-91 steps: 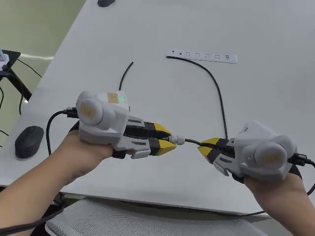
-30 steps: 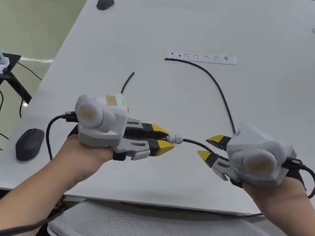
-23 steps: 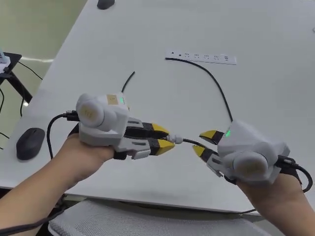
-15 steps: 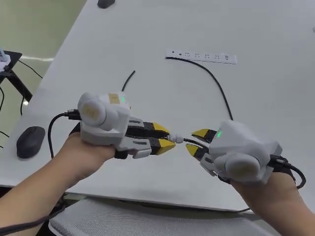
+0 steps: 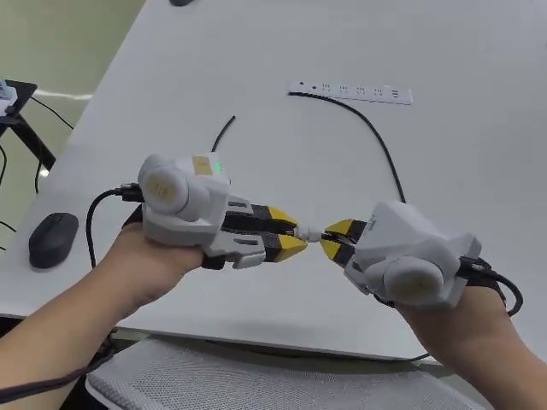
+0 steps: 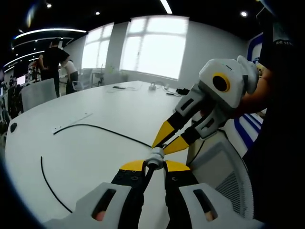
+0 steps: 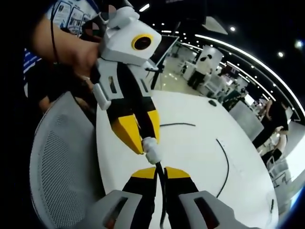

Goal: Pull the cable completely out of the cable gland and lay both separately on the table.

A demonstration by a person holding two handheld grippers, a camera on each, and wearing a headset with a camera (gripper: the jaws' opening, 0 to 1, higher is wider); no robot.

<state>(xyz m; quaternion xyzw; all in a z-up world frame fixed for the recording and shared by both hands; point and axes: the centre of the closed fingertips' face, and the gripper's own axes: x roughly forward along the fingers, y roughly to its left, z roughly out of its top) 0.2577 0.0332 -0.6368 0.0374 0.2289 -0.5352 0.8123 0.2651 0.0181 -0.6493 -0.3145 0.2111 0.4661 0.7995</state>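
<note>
A small white cable gland (image 5: 312, 233) hangs above the table's near edge, and my left gripper (image 5: 297, 240) is shut on it. It also shows between my left jaws (image 6: 155, 158). A black cable (image 5: 324, 240) leaves the gland and passes straight into my right gripper (image 5: 336, 239), whose jaws are shut on it just behind the gland. In the right gripper view the cable (image 7: 161, 183) lies between my yellow tips, with the gland (image 7: 151, 149) just ahead of them. The rest of the cable (image 5: 383, 158) trails back across the white table (image 5: 256, 77).
A white power strip (image 5: 352, 91) lies at the far middle of the table, where the long cable ends. A short loose black wire (image 5: 224, 132) lies to the left. A black mouse (image 5: 53, 239) sits at the left edge. A mesh chair back (image 5: 214, 380) is below.
My right gripper let go of the cable, slid left along it toward the gland, and has shut on it again close to the gland. The left gripper kept its hold.
</note>
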